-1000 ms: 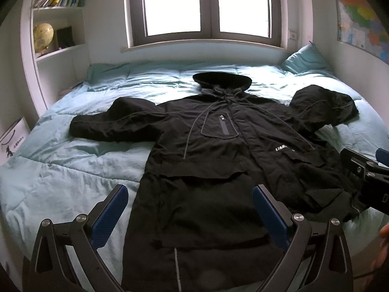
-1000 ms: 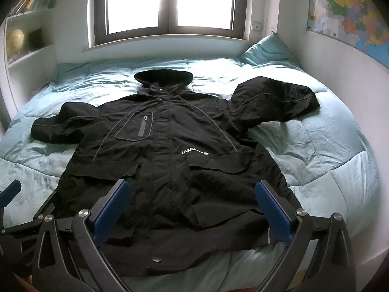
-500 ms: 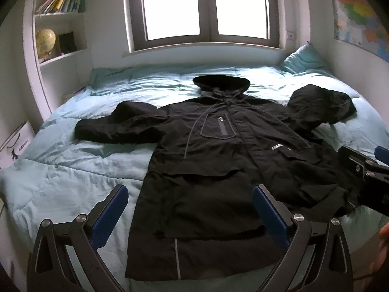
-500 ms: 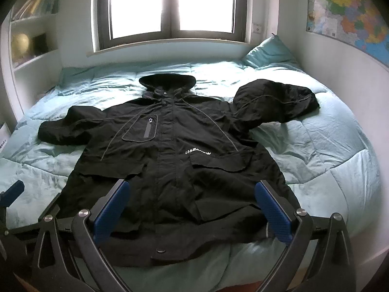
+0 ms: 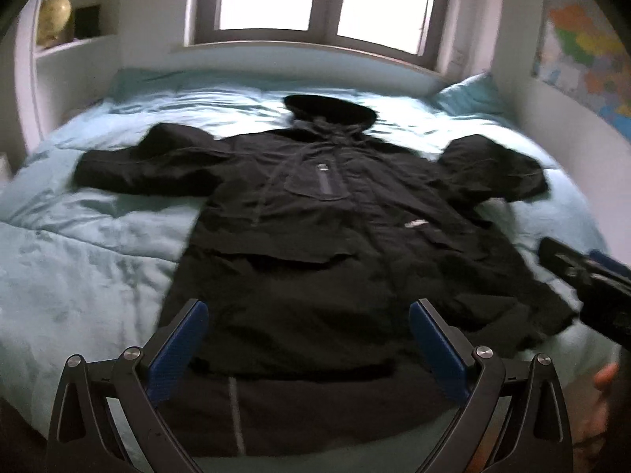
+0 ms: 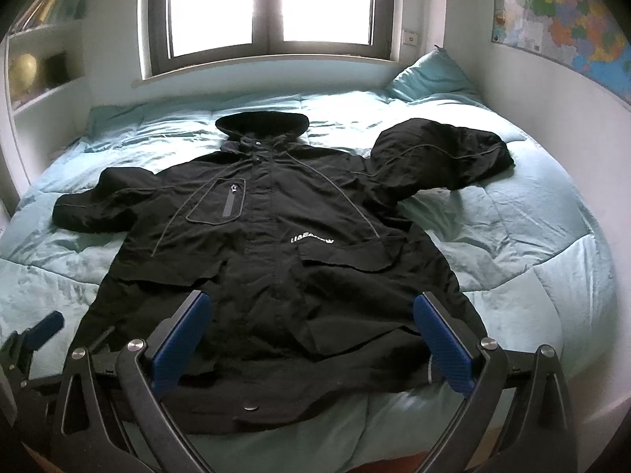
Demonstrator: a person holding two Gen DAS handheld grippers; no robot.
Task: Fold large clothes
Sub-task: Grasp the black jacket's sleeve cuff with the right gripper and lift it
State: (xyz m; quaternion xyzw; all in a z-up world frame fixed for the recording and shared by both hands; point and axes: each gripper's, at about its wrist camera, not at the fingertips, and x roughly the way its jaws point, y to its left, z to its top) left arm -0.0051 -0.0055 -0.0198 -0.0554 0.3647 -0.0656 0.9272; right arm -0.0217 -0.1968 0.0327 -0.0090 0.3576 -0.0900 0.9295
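A large black hooded jacket [image 5: 315,236] lies face up and spread flat on the bed, hood toward the window; it also shows in the right wrist view [image 6: 272,252]. Its left sleeve [image 6: 94,205] stretches out sideways. Its right sleeve [image 6: 441,153] is bent back on itself. My left gripper [image 5: 309,347] is open and empty, hovering over the jacket's hem. My right gripper [image 6: 311,339] is open and empty, above the hem further right. The right gripper also shows at the right edge of the left wrist view [image 5: 591,287].
The bed has a pale teal quilt [image 6: 532,244] and a teal pillow [image 6: 430,75] at the back right. A window [image 6: 272,4] is behind the bed. White shelves with a globe [image 5: 55,19] stand at the left. A wall map [image 6: 564,19] hangs on the right.
Both grippers have pulled back and up from the bed, so the jacket's hem and the bed's front edge come into view. The left wrist view has tilted and blurred. The jacket has not moved.
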